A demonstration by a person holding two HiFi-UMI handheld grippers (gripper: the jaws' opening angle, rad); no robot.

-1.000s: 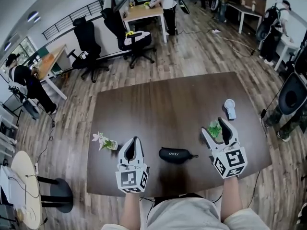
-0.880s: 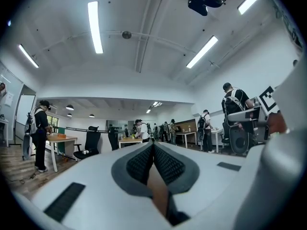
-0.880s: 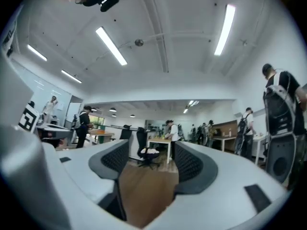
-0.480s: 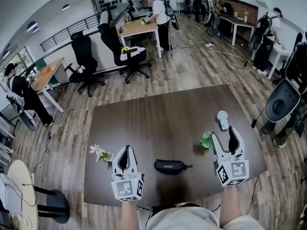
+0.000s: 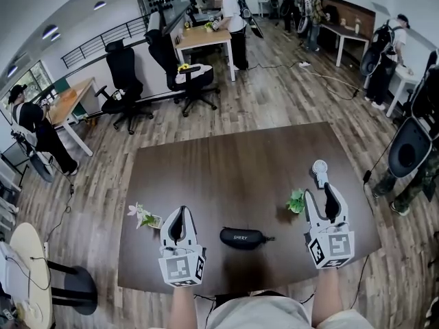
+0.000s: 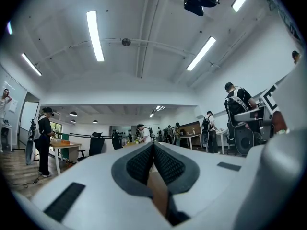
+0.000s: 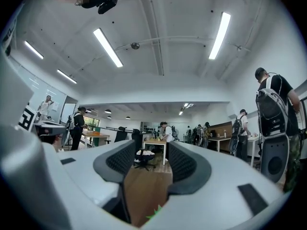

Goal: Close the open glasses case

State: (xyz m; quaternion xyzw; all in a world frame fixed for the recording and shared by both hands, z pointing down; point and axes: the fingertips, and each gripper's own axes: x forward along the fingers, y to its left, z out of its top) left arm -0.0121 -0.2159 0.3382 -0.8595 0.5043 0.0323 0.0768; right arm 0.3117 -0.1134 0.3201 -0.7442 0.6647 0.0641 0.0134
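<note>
The black glasses case [image 5: 241, 236] lies on the dark table [image 5: 233, 163] near its front edge, lid down, with a small pull sticking out on its right. It sits between my two grippers, and neither touches it. My left gripper [image 5: 177, 214] hovers to the case's left, its jaws shut on nothing; in the left gripper view [image 6: 153, 146] the pads meet. My right gripper [image 5: 319, 192] hovers to the case's right beside the plant. Its jaws have just been closing but still stand apart [image 7: 151, 152], with nothing between them.
A small green plant [image 5: 296, 200] and a white mini fan [image 5: 319, 171] stand by the right gripper. A white flower sprig [image 5: 142, 215] lies left of the left gripper. Office chairs, desks and people fill the room beyond the table.
Both grippers have lifted a little, and the right one has shifted to the right of the green plant. Its jaws are narrower than before. The case has not moved.
</note>
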